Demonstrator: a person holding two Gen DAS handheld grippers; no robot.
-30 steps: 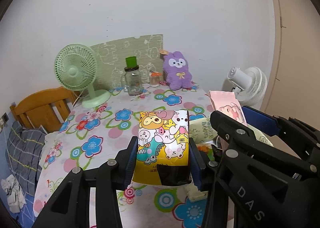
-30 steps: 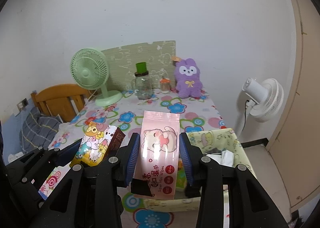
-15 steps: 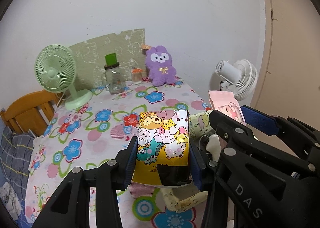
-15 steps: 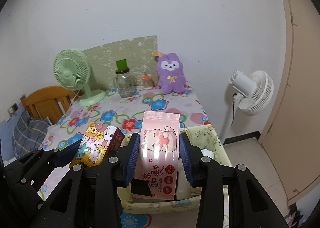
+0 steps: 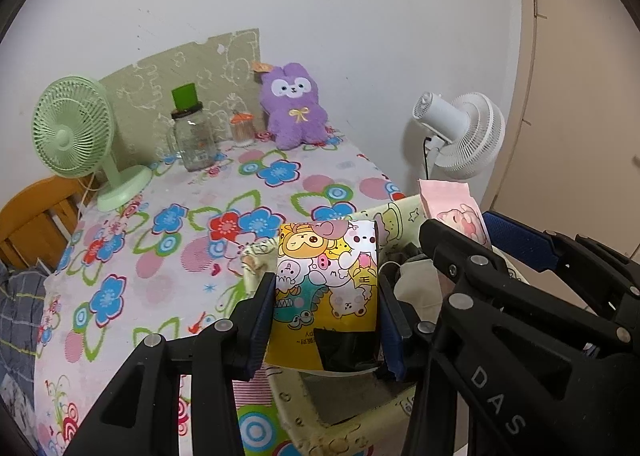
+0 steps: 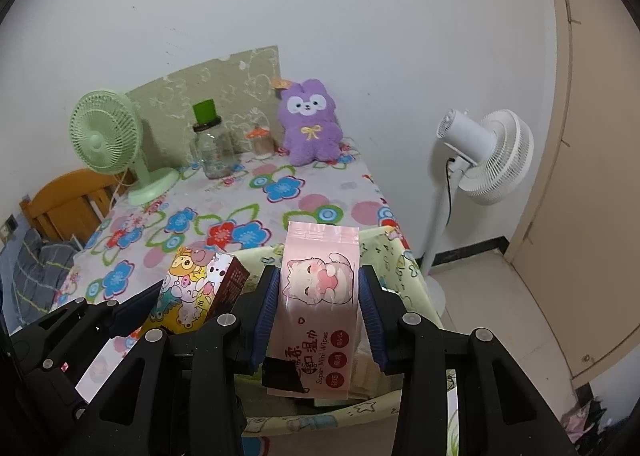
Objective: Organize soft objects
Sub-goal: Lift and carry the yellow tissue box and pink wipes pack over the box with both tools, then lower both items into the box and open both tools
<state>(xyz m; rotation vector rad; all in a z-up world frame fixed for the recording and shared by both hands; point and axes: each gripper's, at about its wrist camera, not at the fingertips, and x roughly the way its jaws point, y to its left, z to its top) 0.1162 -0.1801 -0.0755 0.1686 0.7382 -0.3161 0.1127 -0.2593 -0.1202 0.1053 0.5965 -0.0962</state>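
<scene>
My left gripper (image 5: pixel 326 288) is shut on a yellow cartoon-print tissue pack (image 5: pixel 326 288), held above the near-left corner of a pale yellow fabric basket (image 5: pixel 320 432). My right gripper (image 6: pixel 318 296) is shut on a pink cat-print wet wipes pack (image 6: pixel 318 296), held above the same basket (image 6: pixel 400 256). The wipes pack (image 5: pixel 452 204) shows to the right in the left wrist view, and the tissue pack (image 6: pixel 196 288) to the left in the right wrist view. White and dark items lie inside the basket.
The basket sits at the near right corner of a flower-print table (image 5: pixel 180 236). At the table's far side stand a green desk fan (image 5: pixel 76 132), a glass jar (image 5: pixel 192 132), a small bottle (image 5: pixel 242 128) and a purple plush (image 5: pixel 294 104). A white floor fan (image 6: pixel 484 156) stands right.
Both grippers moved to the right and nearer with their packs, from over the table to above the basket. The grips have not changed.
</scene>
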